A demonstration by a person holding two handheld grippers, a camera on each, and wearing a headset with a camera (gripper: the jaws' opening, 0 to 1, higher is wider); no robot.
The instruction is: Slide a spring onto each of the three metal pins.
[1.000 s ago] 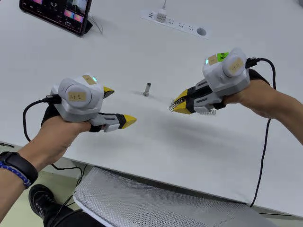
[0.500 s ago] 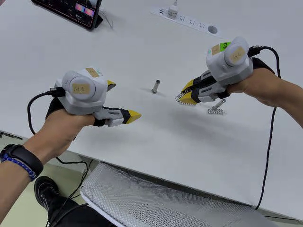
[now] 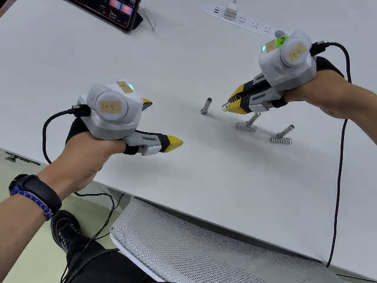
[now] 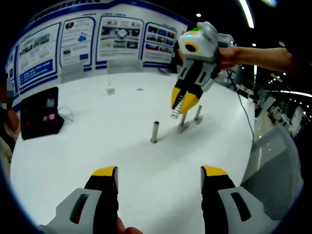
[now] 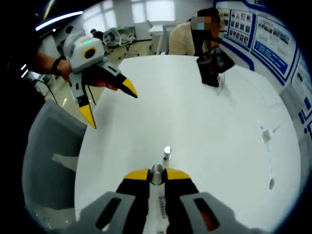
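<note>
Metal spring [image 3: 225,106] clamped in right hand-held gripper [image 3: 235,105], just beside bare pin [image 3: 205,106]; left hand-held gripper [image 3: 160,122] jaws apart

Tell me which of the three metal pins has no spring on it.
The leftmost pin in the head view, just ahead of the right tool: it is bare, while the other two pins have springs around their bases.
</note>
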